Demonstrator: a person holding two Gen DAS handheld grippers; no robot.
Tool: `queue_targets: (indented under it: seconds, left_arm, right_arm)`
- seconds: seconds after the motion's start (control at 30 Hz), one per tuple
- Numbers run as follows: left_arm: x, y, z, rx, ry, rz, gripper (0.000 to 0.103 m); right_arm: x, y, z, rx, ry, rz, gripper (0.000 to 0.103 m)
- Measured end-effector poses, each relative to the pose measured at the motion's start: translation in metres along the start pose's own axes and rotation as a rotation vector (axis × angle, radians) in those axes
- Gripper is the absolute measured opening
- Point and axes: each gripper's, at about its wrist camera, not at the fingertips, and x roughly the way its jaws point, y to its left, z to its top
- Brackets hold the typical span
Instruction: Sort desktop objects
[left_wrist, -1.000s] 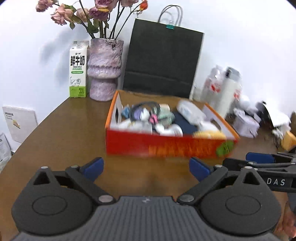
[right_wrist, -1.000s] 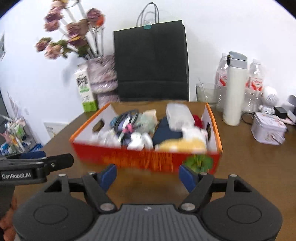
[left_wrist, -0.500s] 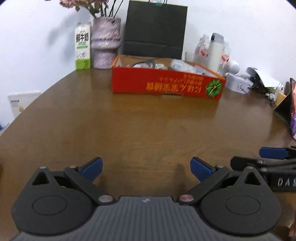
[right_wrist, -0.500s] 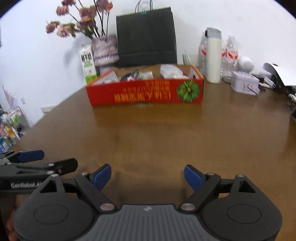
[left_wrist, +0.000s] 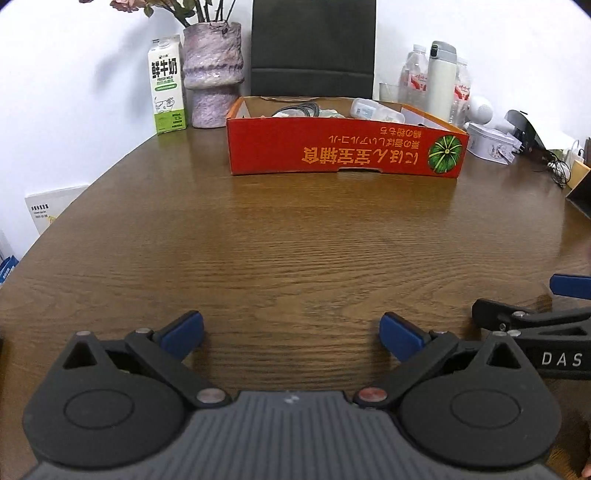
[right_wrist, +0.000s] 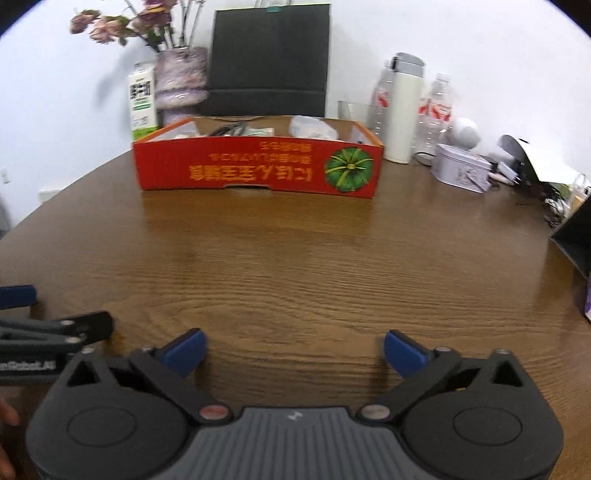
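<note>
We've got both claws, left gripper (left_wrist: 291, 330) & right gripper (right_wrist: 293, 350), apart w/ nothing between, right just widened. Sorting looks done; red cardboard box (left_wrist: 343, 153) holds the items.

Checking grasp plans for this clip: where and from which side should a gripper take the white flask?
Grip the white flask around its straight body below the grey cap, coming level from the front-right. It stands upright beside the red box, with bottles close behind and beside it, so only that side looks free.
</note>
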Motion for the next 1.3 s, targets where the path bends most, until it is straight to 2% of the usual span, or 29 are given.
queue_targets:
  seconds: [0.07, 1.3]
  left_arm:
    - [0.0005, -0.0004, 0.0002, 0.001, 0.0, -0.001, 0.103]
    - [0.0006, 0.0004, 0.0019, -0.002, 0.001, 0.002, 0.103]
  right_arm:
    - [0.0021, -0.0045, 0.0002, 0.016, 0.008, 0.031, 0.103]
    - [0.0041, -0.0023, 0.0007, 0.011, 0.008, 0.034, 0.103]
